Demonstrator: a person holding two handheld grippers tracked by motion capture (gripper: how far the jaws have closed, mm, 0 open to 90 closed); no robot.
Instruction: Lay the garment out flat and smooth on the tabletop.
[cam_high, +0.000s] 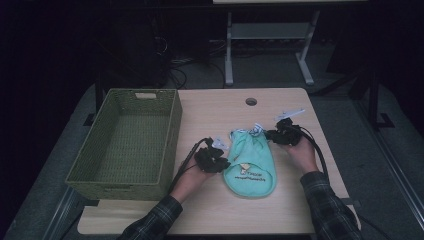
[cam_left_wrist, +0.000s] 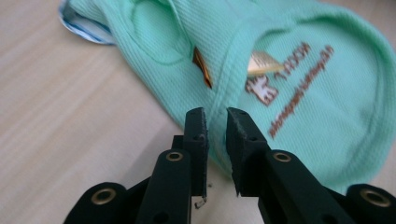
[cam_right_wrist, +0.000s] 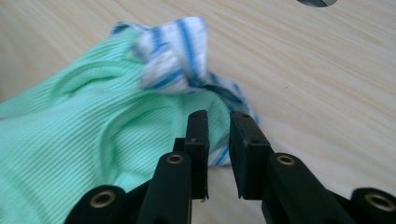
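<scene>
A mint-green ribbed little garment (cam_high: 250, 161) lies flat mid-table, with brown print on its near end and blue-and-white striped trim (cam_right_wrist: 180, 51) bunched at its far end. My left gripper (cam_high: 222, 162) is at the garment's left edge. In the left gripper view its jaws (cam_left_wrist: 216, 114) stand a narrow gap apart over the hem of the garment (cam_left_wrist: 317, 93). My right gripper (cam_high: 270, 134) is at the far right corner. Its jaws (cam_right_wrist: 218, 116) are also narrowly apart, over the striped edge beside the green cloth (cam_right_wrist: 70, 140). Neither pair visibly pinches the fabric.
A green woven basket (cam_high: 170, 135) stands empty on the left part of the wooden table (cam_high: 215, 210). A round cable hole (cam_high: 251, 101) sits near the far edge. A small white piece (cam_high: 290, 114) lies behind the right gripper. The floor beyond is dark.
</scene>
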